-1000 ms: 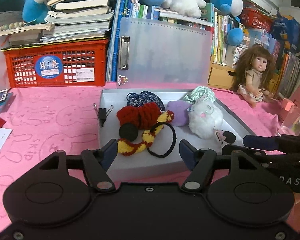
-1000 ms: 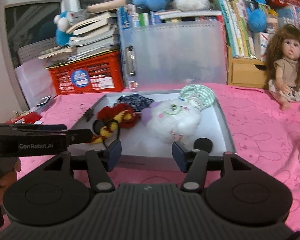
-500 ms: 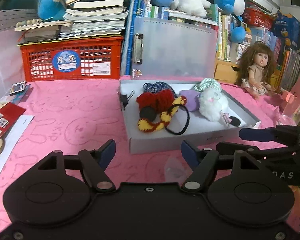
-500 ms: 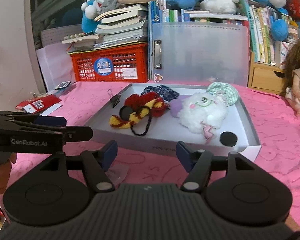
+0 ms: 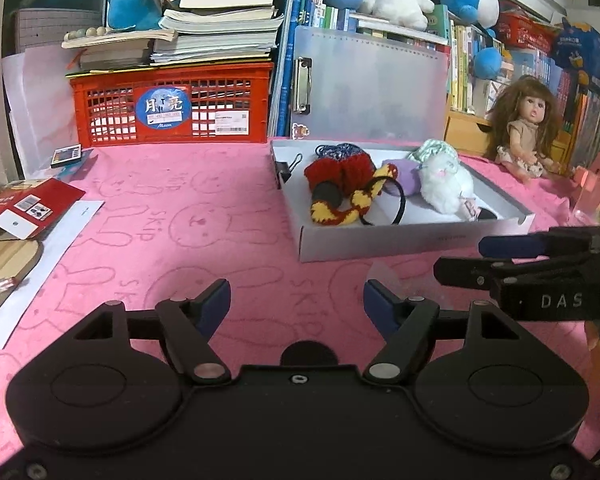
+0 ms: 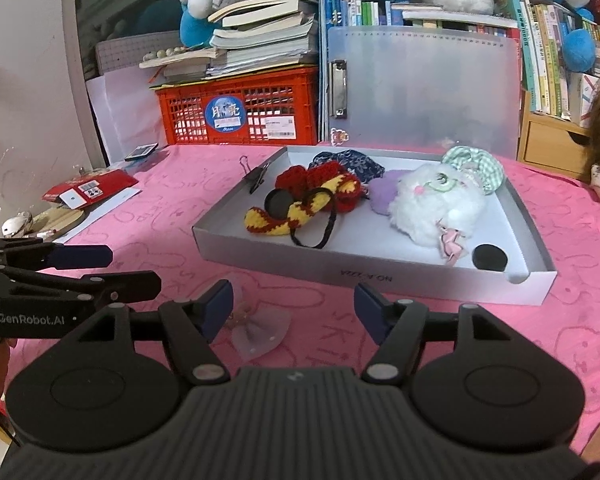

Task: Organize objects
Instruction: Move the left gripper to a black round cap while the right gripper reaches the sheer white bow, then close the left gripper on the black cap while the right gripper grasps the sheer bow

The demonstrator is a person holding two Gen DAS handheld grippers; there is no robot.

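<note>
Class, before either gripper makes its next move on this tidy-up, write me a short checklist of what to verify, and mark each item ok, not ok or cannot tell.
1. Left gripper empty, jaws apart: ok.
2. Right gripper empty, jaws apart: ok.
3. Pale bow lies loose on the pink cloth, outside the tray: ok, ready to pick.
4. Bow sits squarely between the right gripper's fingers: not ok, it lies towards one finger.
5. Free floor in the tray for the bow, beside the black disc: ok.
6. The two grippers are apart, not touching: ok.
</note>
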